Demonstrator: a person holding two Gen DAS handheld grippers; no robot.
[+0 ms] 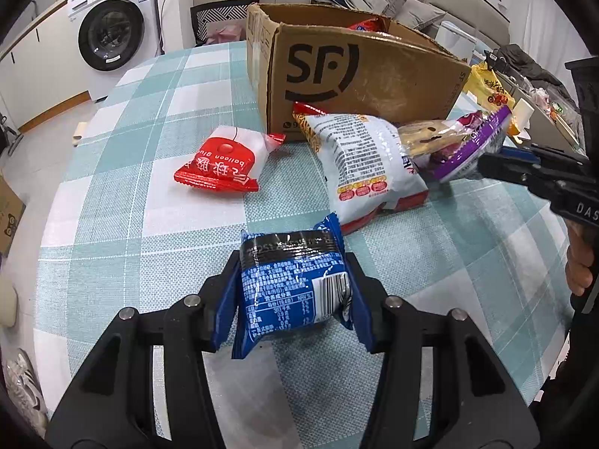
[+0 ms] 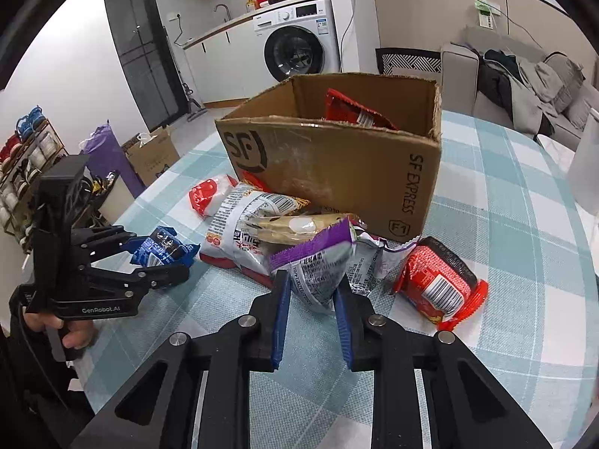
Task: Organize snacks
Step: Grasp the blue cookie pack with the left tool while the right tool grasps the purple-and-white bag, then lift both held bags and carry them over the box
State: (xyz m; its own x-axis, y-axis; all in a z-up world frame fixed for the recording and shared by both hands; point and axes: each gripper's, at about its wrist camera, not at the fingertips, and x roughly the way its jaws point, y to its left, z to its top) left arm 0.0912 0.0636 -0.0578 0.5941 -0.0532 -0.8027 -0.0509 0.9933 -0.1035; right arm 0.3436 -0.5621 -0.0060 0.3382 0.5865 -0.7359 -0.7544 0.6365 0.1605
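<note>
Checked tablecloth (image 1: 123,172) in a living room: both grippers clamp snack packs in front of an open box (image 1: 359,75).

Left gripper (image 1: 294,292) has its blue pads pressed on both sides of a blue pack (image 1: 292,284), which sits above the cloth near the table's edge. Right gripper (image 2: 312,299) pinches a purple pack (image 2: 318,265) by one end, its other end resting against the pile. Between them lie a big white bag (image 1: 359,164) with a tan bar (image 1: 426,134) on top, just in front of the box. A red-and-white pack (image 1: 224,164) lies apart to the left; a red pack (image 2: 438,284) lies by the box's right corner. Another red pack (image 2: 352,110) is inside the box. A washer (image 2: 295,43) and sofa (image 2: 524,86) stand behind.
</note>
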